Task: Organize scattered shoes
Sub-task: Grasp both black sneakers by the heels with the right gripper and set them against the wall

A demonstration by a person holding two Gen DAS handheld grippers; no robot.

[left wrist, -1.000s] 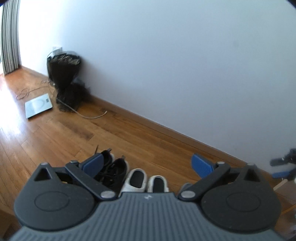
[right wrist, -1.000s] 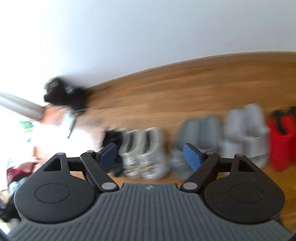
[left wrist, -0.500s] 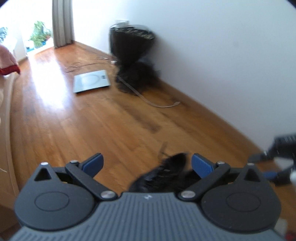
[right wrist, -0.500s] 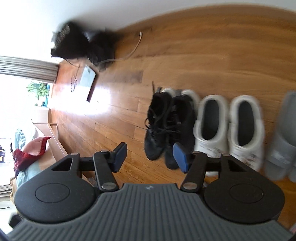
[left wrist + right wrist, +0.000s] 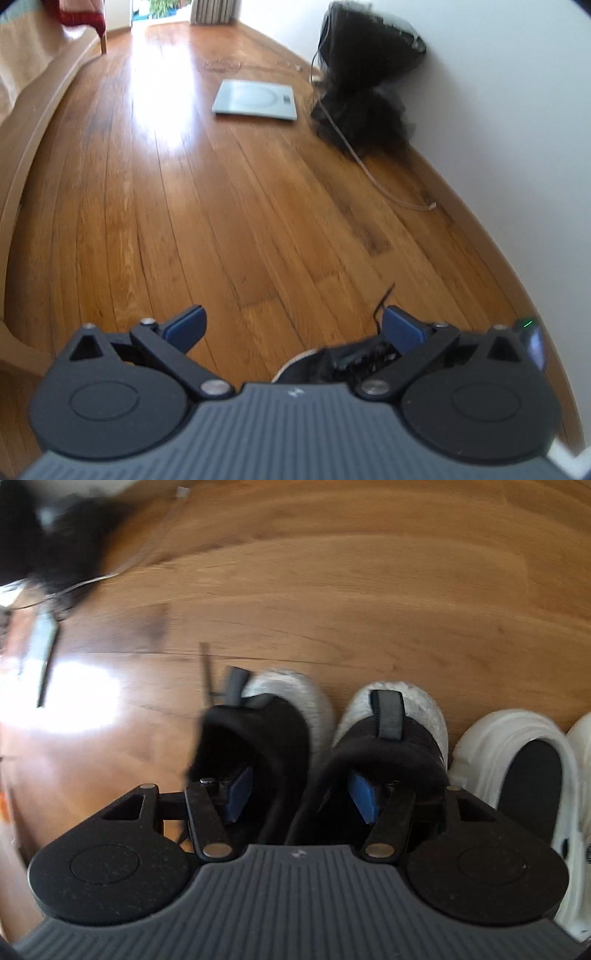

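Closer now, our right hand-held gripper (image 5: 299, 794) straddles both black sneakers' (image 5: 388, 746) inner walls, unclenched; squeeze evenly (left hand-held gripper (image 5: 293, 326) open too).

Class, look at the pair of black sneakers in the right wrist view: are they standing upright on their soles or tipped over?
Upright. Both black sneakers show their collar openings facing up, white soles on the floor, heel tabs pointing the same way, side by side next to the white clog.

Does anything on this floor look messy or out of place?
The shoes look tidy: the black sneakers stand side by side next to the white clogs. What stands out is away from them: a loose cord trailing over the floorboards from a black bundle by the wall, with a bathroom scale lying in the open.
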